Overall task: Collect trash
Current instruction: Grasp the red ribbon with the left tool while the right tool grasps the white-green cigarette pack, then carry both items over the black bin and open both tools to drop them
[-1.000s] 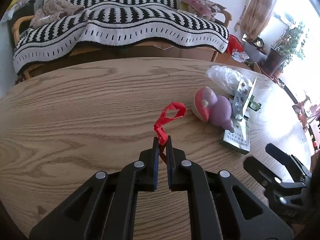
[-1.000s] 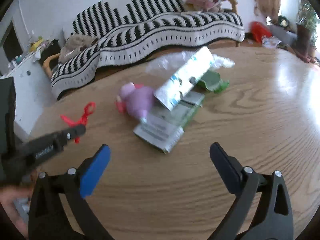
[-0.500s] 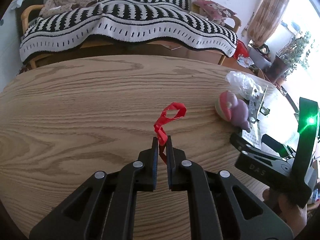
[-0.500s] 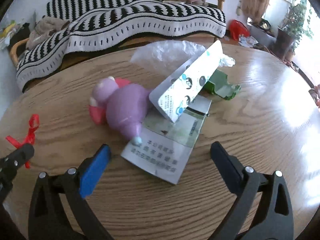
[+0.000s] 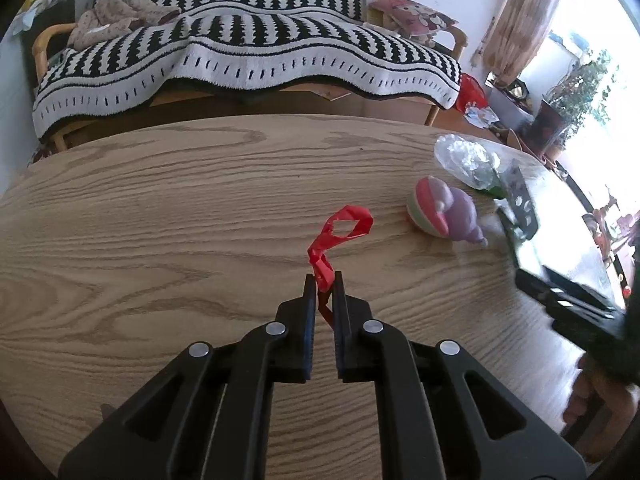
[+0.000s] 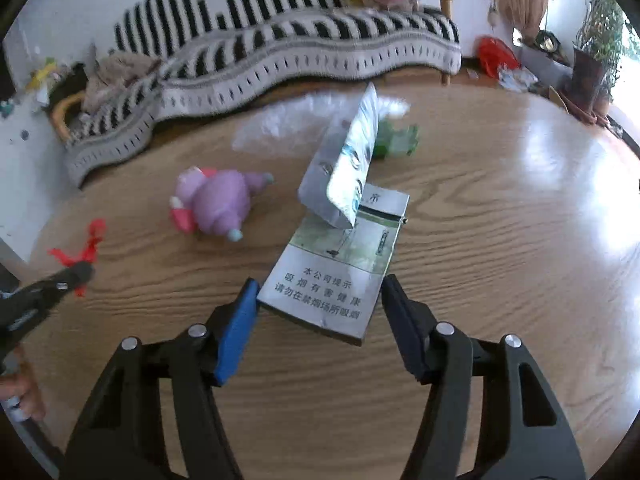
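My left gripper (image 5: pixel 322 280) is shut on the lower end of a red plastic strip (image 5: pixel 344 228), whose loop stands up above the wooden table (image 5: pixel 160 220). In the right wrist view the same gripper (image 6: pixel 80 272) and strip (image 6: pixel 94 236) show at the far left. My right gripper (image 6: pixel 320 284) is closing, its fingers on either side of the near end of a flattened cigarette carton (image 6: pixel 340 272) that lies flat on the table. A silver pouch (image 6: pixel 348 168) leans on the carton's far end.
A purple and pink toy (image 6: pixel 216 204) lies left of the carton. Behind the pouch are a green wrapper (image 6: pixel 394 140) and a clear plastic bag (image 6: pixel 288 124). A sofa with a striped blanket (image 5: pixel 248 52) stands beyond the table's far edge.
My right gripper has come forward to the carton and its jaws have narrowed around it. The left gripper has stayed put with the red strip.
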{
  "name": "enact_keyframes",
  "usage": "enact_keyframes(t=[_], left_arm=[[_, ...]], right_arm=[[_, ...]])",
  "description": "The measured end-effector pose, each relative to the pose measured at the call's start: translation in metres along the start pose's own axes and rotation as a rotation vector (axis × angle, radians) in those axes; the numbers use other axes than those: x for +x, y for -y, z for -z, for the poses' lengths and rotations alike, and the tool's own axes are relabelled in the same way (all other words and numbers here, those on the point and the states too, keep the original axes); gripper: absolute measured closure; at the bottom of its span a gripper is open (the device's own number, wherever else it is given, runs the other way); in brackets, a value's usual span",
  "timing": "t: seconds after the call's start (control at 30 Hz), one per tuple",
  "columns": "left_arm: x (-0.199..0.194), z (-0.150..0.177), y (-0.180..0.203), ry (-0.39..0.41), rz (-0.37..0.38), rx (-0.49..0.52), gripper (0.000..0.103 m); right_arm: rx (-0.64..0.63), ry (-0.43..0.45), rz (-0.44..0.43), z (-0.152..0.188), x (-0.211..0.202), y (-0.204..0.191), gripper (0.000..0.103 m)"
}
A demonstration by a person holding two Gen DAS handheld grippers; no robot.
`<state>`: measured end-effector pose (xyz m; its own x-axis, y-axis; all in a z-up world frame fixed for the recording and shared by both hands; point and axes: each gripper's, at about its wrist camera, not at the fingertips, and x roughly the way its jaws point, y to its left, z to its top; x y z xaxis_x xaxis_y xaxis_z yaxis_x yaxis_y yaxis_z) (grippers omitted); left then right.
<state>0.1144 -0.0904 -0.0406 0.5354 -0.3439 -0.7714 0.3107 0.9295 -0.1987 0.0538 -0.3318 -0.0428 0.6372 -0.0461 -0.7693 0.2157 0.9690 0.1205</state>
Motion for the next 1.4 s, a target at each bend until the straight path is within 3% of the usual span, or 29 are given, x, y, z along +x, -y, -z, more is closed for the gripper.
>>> enact_keyframes(t=[0.13, 0.5, 0.73, 1.03, 1.2, 1.4], left_arm=[[-0.003, 0.001, 0.014, 0.005, 0.01, 0.024, 0.097], [0.011, 0.003, 0.031, -0.021, 0.01, 0.078, 0.097], [0.01, -0.001, 0.032, -0.019, 0.013, 0.08, 0.097], [-0.045, 0.013, 0.069, 0.073, 0.068, 0.073, 0.097], [-0.07, 0.049, 0.125, 0.025, 0.182, 0.103, 0.097], [-0.104, 0.104, 0.238, -0.079, 0.44, 0.17, 0.097]], right_arm=[[-0.006, 0.069, -0.039, 0.005, -0.031, 0.002, 0.041], [-0.002, 0.124, -0.095, 0.003, -0.051, 0.0, 0.041], [-0.009, 0.065, -0.108, 0.007, -0.035, -0.006, 0.041], [0.031, 0.184, -0.119, 0.013, -0.094, 0.014, 0.041], [0.057, 0.207, -0.106, 0.042, -0.153, 0.055, 0.041], [0.205, 0.286, -0.071, 0.105, -0.253, 0.155, 0.041]])
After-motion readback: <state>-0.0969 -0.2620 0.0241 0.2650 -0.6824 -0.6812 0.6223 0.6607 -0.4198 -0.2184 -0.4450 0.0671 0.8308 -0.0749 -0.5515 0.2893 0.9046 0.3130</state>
